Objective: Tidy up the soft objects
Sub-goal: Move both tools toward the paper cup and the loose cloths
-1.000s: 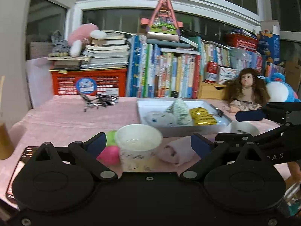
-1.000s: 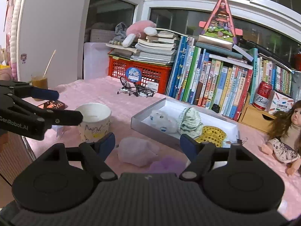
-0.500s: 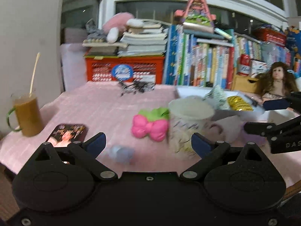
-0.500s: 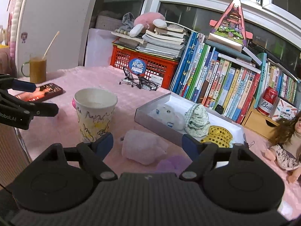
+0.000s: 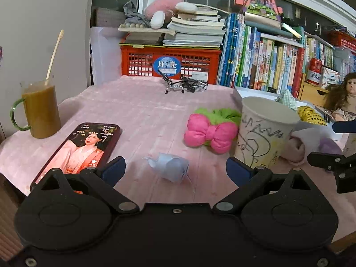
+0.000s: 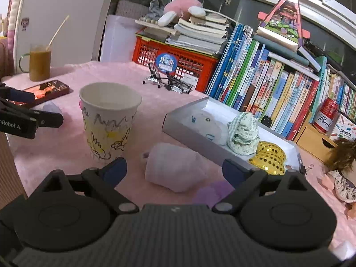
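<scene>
My left gripper [image 5: 175,170] is open and empty, its fingers on either side of a small pale blue soft object [image 5: 170,166] on the pink cloth. A pink bow with a green scrunchie [image 5: 210,131] lies just beyond. My right gripper [image 6: 174,169] is open and empty around a pale pink rolled cloth [image 6: 175,170]; a purple soft piece [image 6: 211,192] lies beside it. A white tray [image 6: 182,122] holds a white plush [image 6: 209,128], a green-patterned cloth [image 6: 243,135] and a gold sequin piece [image 6: 268,158].
A doodled paper cup [image 6: 109,120] stands between the grippers, also in the left wrist view [image 5: 264,131]. A phone [image 5: 77,149] and a mug of brown drink [image 5: 41,109] sit at the left edge. Glasses [image 5: 184,85], books, a red crate [image 5: 169,63] and a doll [image 6: 342,166] are behind.
My left gripper has swung left and down, from facing the cup and tray to the blue soft object near the phone. My right gripper has moved closer to the pink rolled cloth.
</scene>
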The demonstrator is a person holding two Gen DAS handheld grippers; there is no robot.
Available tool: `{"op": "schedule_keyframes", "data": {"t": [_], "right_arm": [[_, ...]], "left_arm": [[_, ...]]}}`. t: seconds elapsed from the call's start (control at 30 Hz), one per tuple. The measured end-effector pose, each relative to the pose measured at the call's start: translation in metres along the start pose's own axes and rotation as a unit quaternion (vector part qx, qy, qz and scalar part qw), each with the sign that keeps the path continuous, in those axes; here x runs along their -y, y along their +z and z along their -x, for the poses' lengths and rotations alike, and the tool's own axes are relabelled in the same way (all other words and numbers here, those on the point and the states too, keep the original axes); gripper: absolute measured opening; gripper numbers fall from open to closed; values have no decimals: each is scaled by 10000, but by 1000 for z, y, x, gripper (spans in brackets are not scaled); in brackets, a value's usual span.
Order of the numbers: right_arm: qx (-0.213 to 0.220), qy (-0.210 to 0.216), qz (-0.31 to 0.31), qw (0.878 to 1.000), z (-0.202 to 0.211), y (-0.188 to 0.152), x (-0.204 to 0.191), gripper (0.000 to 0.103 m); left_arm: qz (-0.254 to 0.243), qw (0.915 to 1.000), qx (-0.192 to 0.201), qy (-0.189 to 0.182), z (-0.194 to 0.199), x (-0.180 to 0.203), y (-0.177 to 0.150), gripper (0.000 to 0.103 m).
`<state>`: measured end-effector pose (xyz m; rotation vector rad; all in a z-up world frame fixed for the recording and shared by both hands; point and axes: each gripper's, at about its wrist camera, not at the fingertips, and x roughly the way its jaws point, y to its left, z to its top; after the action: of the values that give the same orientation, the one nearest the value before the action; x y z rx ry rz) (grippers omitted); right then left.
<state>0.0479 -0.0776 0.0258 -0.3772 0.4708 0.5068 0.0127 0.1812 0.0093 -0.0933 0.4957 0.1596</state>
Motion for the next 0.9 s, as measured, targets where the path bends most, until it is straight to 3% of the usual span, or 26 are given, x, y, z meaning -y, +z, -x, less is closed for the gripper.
{"op": "schedule_keyframes", "data": {"t": [0.6,0.9], "right_arm": [[-201,-60,87,9997,-26,1,0,98],[-337,-79,142,9993,-38,1,-2,98]], "left_arm": [[-99,9998,-179,-25,-26,8,-2,90],[-127,9996,-242,-21,-34,6,-4,79]]}}
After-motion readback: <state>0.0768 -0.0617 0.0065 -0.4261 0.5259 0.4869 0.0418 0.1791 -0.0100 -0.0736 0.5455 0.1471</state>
